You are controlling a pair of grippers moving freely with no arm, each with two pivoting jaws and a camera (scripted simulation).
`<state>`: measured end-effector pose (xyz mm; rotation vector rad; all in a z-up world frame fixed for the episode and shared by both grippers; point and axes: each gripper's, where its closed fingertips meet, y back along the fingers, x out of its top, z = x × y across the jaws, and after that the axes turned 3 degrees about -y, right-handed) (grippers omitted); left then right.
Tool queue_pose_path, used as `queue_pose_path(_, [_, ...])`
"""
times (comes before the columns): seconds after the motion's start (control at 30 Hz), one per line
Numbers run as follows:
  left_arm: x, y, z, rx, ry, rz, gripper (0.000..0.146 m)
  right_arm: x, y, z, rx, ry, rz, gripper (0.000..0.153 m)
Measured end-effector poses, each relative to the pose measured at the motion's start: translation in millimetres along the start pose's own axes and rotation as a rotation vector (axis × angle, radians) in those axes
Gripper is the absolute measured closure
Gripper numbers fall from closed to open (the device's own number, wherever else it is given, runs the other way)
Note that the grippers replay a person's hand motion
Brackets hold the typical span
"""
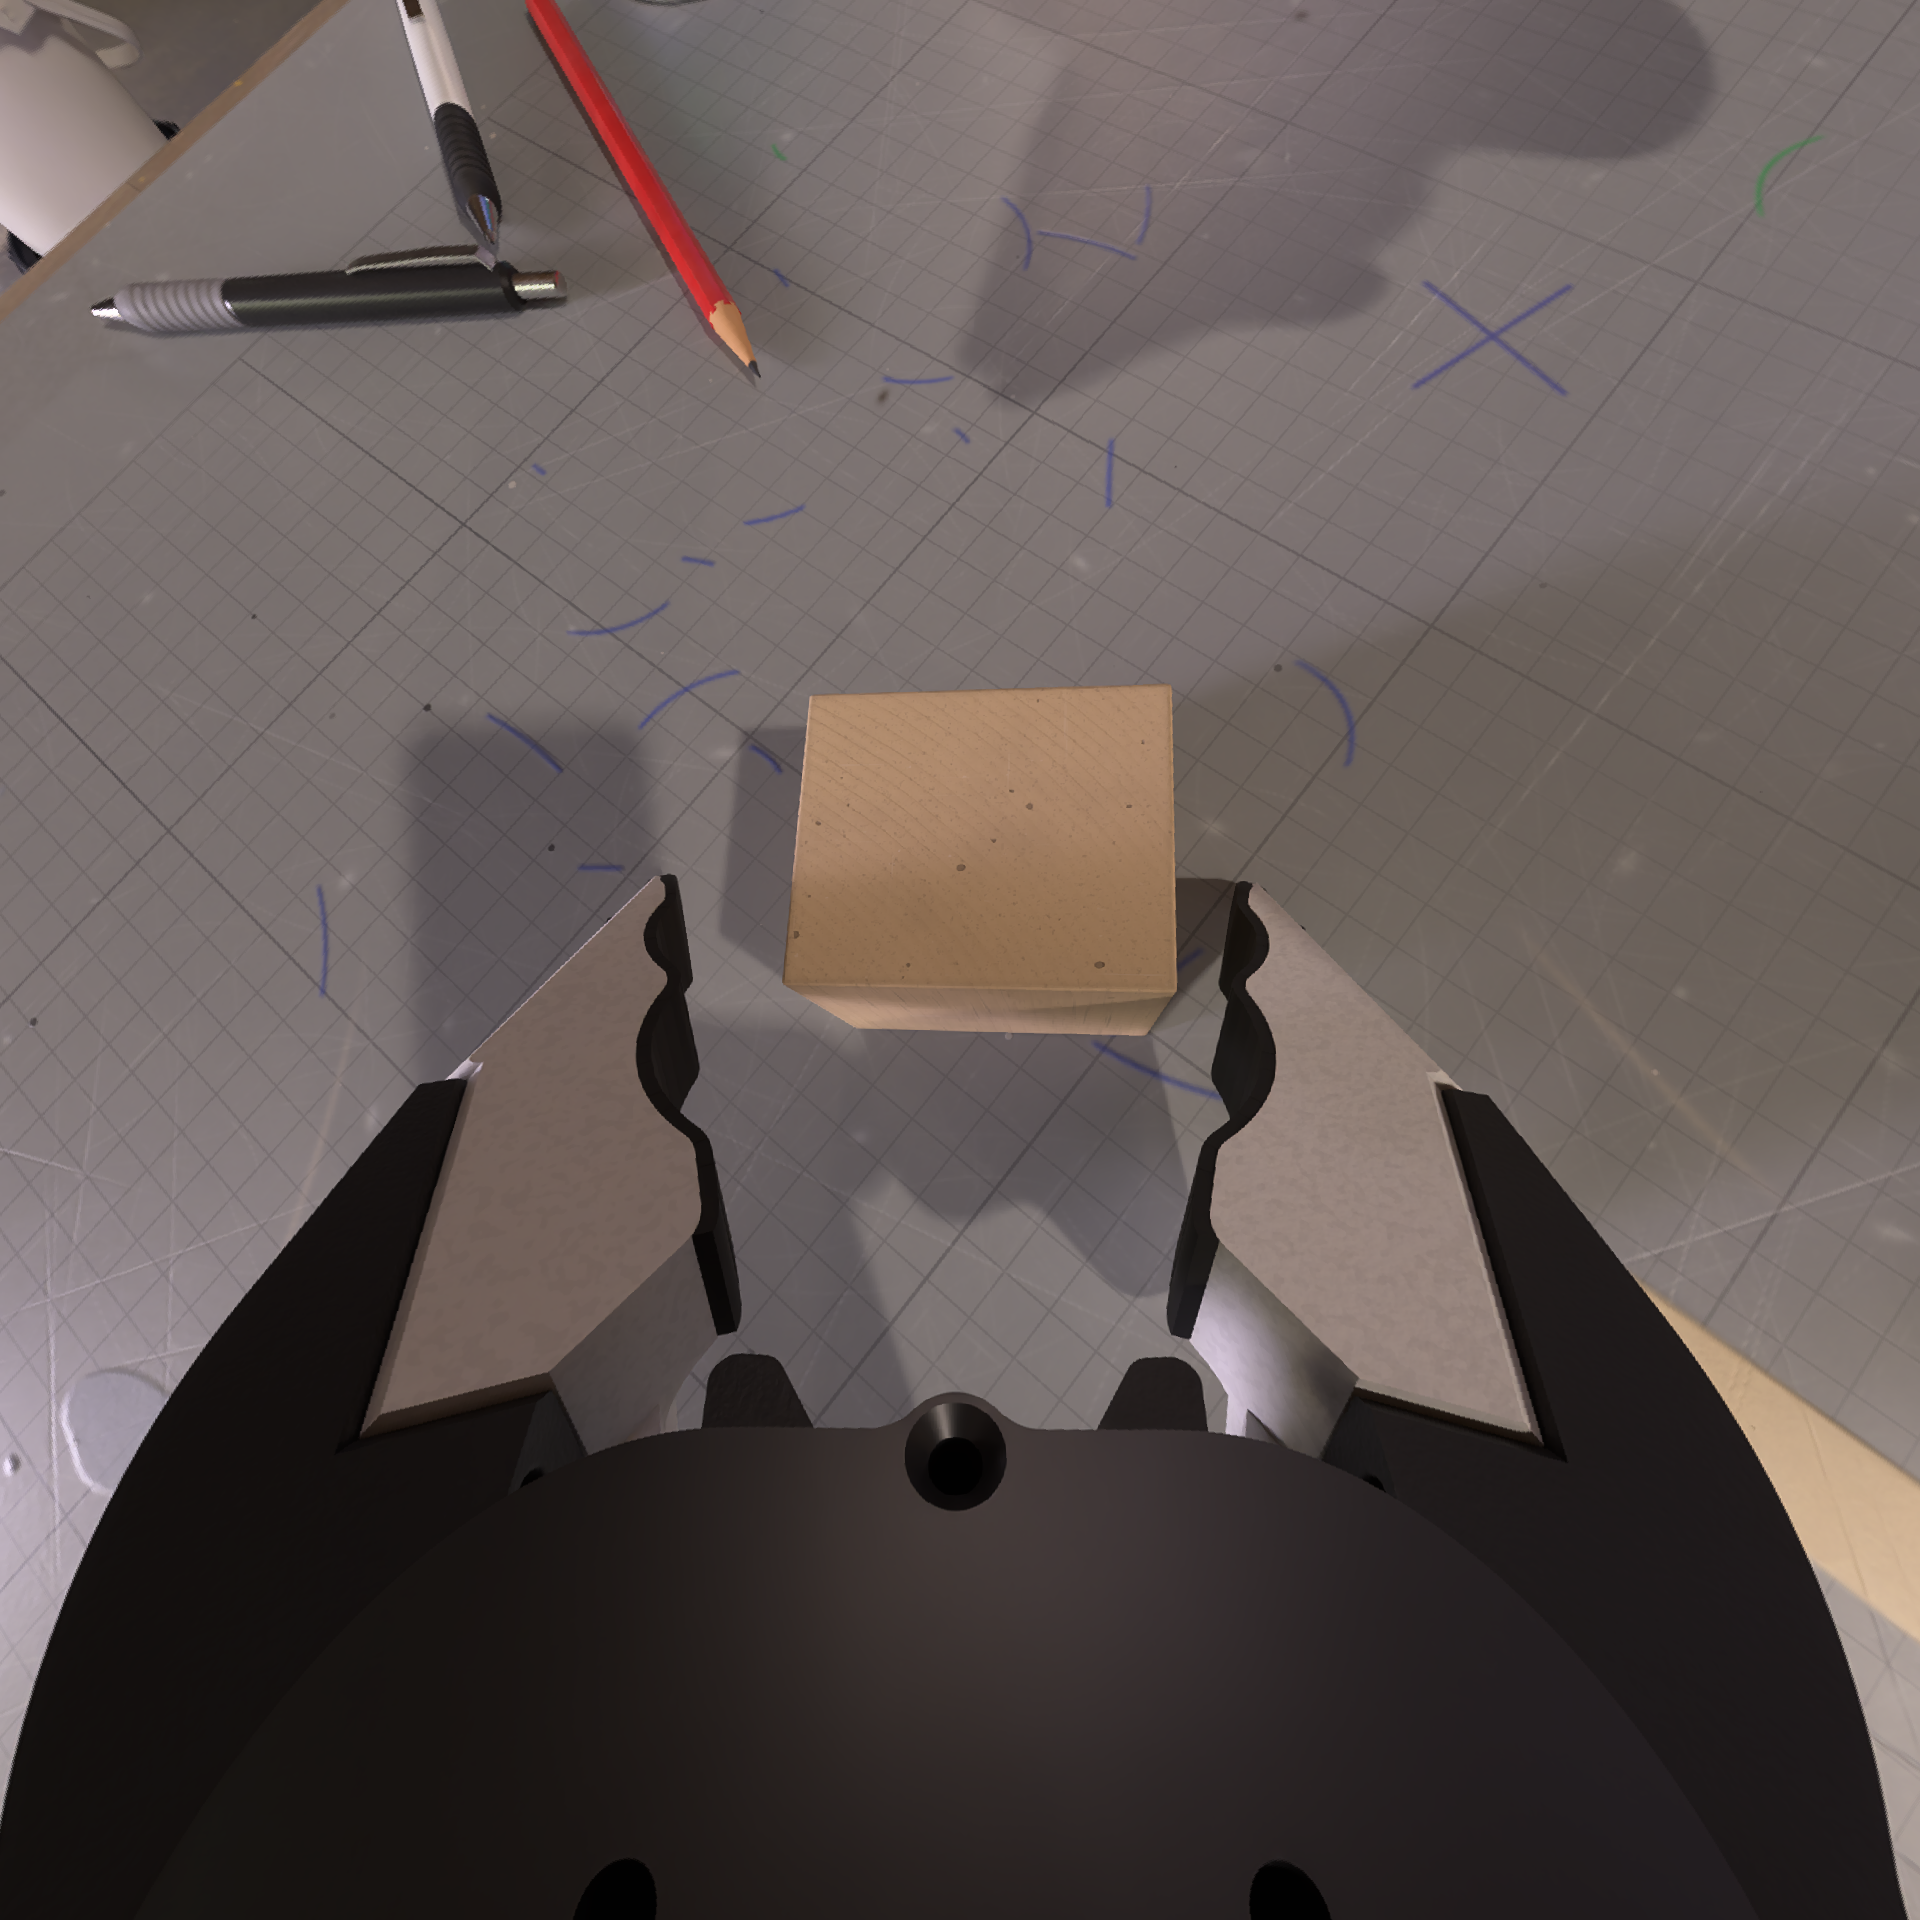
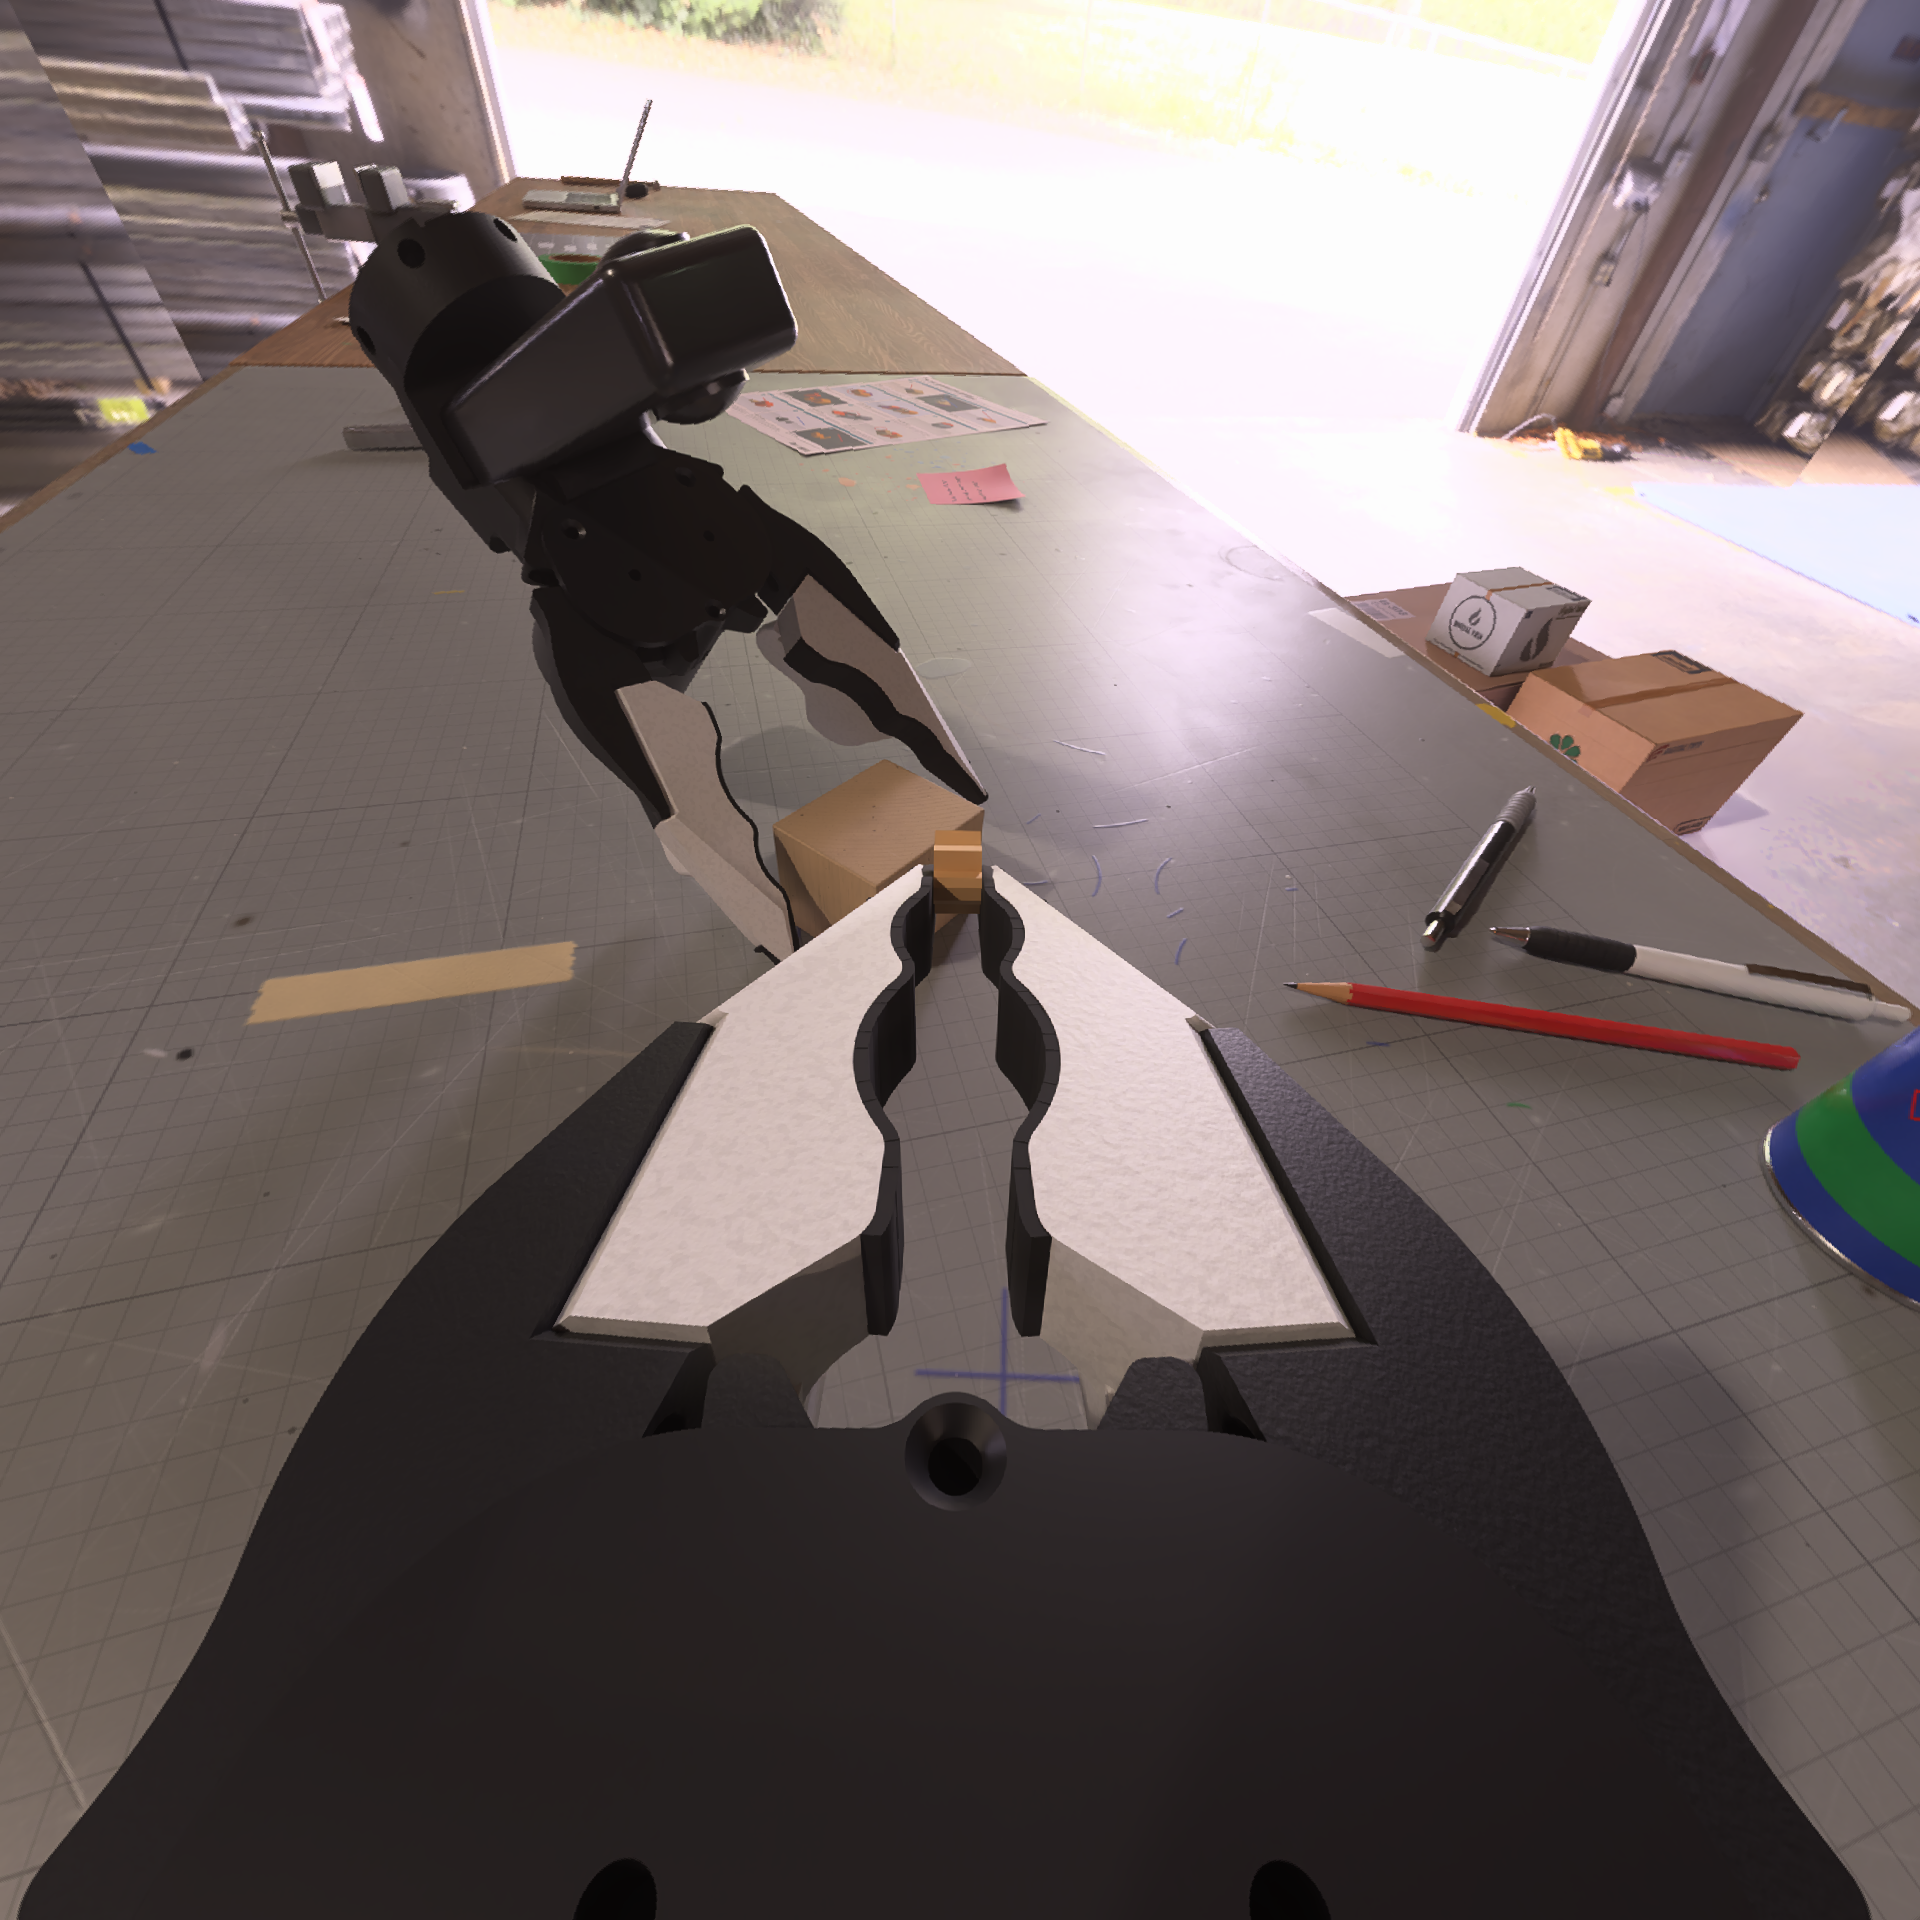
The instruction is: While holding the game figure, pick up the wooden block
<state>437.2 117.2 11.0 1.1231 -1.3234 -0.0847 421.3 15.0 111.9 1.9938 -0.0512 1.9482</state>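
Note:
The wooden block is a pale tan cube resting on the grey cutting mat. My left gripper is open, its two fingertips on either side of the block's near end, apart from it. In the right wrist view the block sits under the left gripper, which reaches down around it. My right gripper is shut on the game figure, a small orange-tan piece pinched at the fingertips, held above the mat just in front of the block.
A red pencil, a black pen and a white pen lie at the far left; they also show in the right wrist view, right of the block, pencil. A blue-green cone, tape strip, pink note and cardboard boxes lie around.

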Motion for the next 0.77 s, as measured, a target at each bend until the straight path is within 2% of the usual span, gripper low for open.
queue_pose_path(0.27, [-1,-1,2,-0.03,0.022,-0.008,0.046,-2,-1,0,0.002,-0.001,-0.007,0.145])
queue_pose_path(0.43, [0,1,8,-0.047,-0.002,-0.005,0.077,-4,-3,-2,0.007,0.005,-0.018,0.145])
queue_pose_path(0.53, [0,2,8,-0.022,0.001,-0.011,0.077,-6,-5,-2,-0.013,0.036,-0.035,0.145])
queue_pose_path(0.63, [5,2,12,-0.069,0.112,0.015,0.078,-6,-7,-3,-0.064,0.126,-0.064,0.145])
queue_pose_path(0.77, [25,10,27,-0.298,0.384,0.133,0.078,-13,-12,-11,-0.132,0.315,-0.16,0.146])
